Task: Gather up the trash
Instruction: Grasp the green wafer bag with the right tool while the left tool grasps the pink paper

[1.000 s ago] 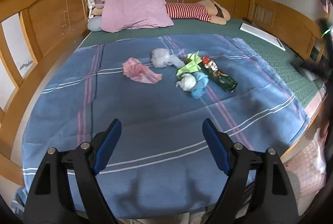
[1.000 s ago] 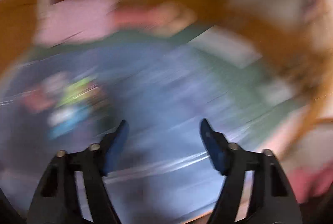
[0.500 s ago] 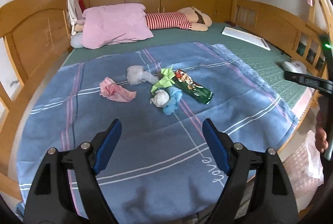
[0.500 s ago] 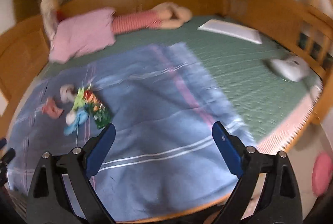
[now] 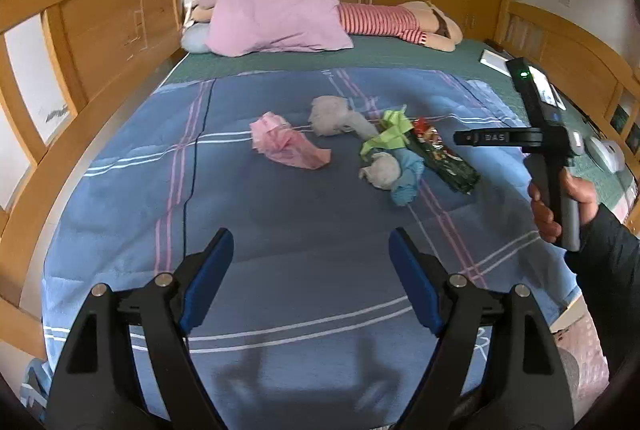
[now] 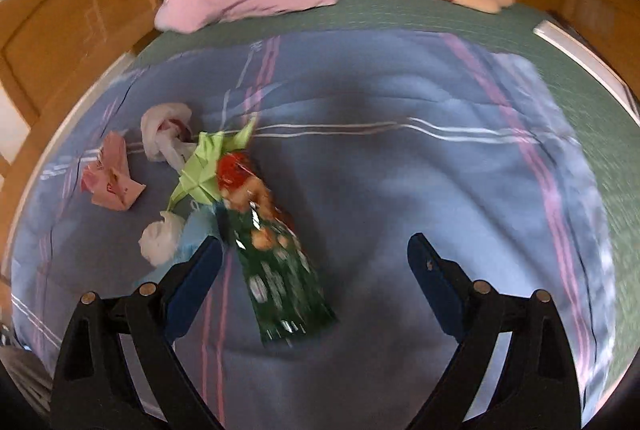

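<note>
Trash lies in a loose cluster near the middle of the blue blanket (image 5: 280, 214): a crumpled pink paper (image 5: 286, 146) on the left, a grey-white plastic wad (image 5: 334, 116) behind it, a green folded paper (image 5: 390, 134), a small white wad (image 5: 382, 170) touching a light-blue scrap (image 5: 408, 178), and a green snack wrapper (image 5: 444, 158) at the right end. The pink paper sits apart from the rest, with bare blanket around it.

Left gripper (image 5: 311, 278) hovers over the near part of the blanket, jaws wide apart and holding nothing; open blanket stretches between it and the cluster. Right gripper (image 6: 314, 274) is low over the snack wrapper (image 6: 276, 254), jaws wide apart, the wrapper's near end lying between the fingers without visible contact; its left finger passes in front of the light-blue scrap. In the left wrist view the right hand (image 5: 560, 202) grips the handle beside the blanket's right edge.

Wooden bed rails (image 5: 80, 50) wall in the left side; a pink pillow (image 5: 276, 16) and a striped plush toy (image 5: 400, 20) lie at the far end, well apart from the trash.
</note>
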The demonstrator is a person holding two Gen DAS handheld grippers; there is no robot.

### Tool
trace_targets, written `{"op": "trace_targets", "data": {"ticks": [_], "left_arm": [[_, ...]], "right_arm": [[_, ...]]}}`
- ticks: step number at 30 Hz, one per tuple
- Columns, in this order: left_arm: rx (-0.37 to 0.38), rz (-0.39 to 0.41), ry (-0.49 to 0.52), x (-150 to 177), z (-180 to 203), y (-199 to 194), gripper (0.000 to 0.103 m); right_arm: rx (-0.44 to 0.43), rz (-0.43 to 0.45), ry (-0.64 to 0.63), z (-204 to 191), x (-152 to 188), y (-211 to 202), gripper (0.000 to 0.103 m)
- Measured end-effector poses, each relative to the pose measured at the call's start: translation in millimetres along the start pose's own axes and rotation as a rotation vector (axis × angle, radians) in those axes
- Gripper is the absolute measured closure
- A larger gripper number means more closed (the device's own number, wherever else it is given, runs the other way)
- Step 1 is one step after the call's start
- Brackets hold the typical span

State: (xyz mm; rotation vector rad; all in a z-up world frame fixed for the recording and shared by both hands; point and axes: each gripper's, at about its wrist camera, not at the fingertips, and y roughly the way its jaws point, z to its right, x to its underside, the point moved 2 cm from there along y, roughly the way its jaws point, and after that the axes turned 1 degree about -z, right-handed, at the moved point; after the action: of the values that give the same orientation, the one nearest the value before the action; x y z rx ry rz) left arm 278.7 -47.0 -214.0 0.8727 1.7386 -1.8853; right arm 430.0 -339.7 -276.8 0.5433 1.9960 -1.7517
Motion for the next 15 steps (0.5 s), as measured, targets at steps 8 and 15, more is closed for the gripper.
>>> {"op": "trace_targets", "data": {"ticks": [8,15], "left_arm": [[-0.009,-0.021,-0.025,0.0,-12.9,11.4,0.023],[-0.034,-0.03,-0.034,0.9,-19.0,16.2,0.023]], "right_arm": [[-0.008,-0.116,-0.057,-19.4,-20.4,51.7,0.014],[0.024,-0.216,-0.04,-19.5,-7.2,65.0,0.065]]}}
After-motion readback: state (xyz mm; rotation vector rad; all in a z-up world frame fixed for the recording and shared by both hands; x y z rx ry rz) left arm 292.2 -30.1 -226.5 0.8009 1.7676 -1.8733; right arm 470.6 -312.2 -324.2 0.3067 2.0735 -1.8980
